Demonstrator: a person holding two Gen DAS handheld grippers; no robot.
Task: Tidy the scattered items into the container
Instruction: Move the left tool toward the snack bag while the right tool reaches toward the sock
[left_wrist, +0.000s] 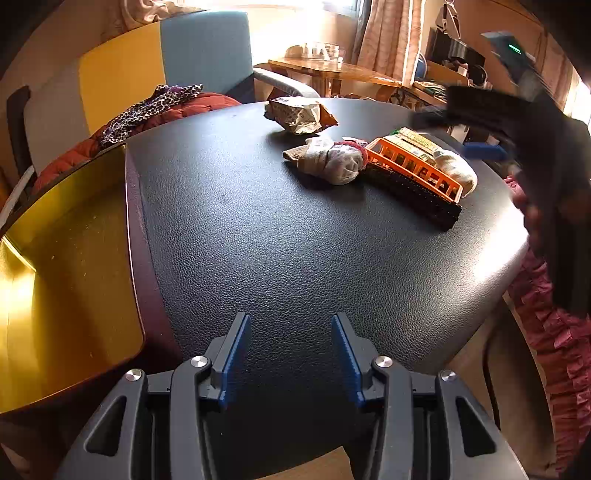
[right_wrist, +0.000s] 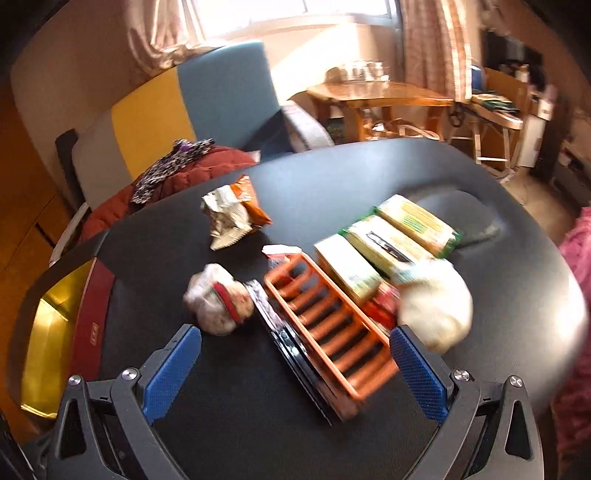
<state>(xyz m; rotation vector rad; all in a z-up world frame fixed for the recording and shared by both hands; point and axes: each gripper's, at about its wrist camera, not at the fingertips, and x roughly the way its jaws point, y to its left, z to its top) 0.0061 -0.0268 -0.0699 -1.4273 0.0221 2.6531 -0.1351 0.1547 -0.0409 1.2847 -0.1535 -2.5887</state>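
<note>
An orange slatted basket (right_wrist: 325, 328) stands on the black table (right_wrist: 229, 424), holding several yellow-green packets (right_wrist: 391, 243) and a cream rolled sock (right_wrist: 439, 310). A grey rolled sock with a red band (right_wrist: 218, 299) lies left of the basket, and a crumpled snack bag (right_wrist: 232, 218) lies beyond it. My right gripper (right_wrist: 295, 358) is open and empty, just above the basket's near end. My left gripper (left_wrist: 291, 350) is open and empty, low over bare table, far from the basket (left_wrist: 413, 166), the grey sock (left_wrist: 332, 162) and the snack bag (left_wrist: 299, 114).
A gold-lined box with a dark red rim (left_wrist: 66, 266) sits at the table's left edge. A dark flat strip (left_wrist: 413, 199) lies against the basket's near side. A chair with red and leopard-print cloth (left_wrist: 155, 110) stands behind. Pink ruffled fabric (left_wrist: 554, 332) is at the right.
</note>
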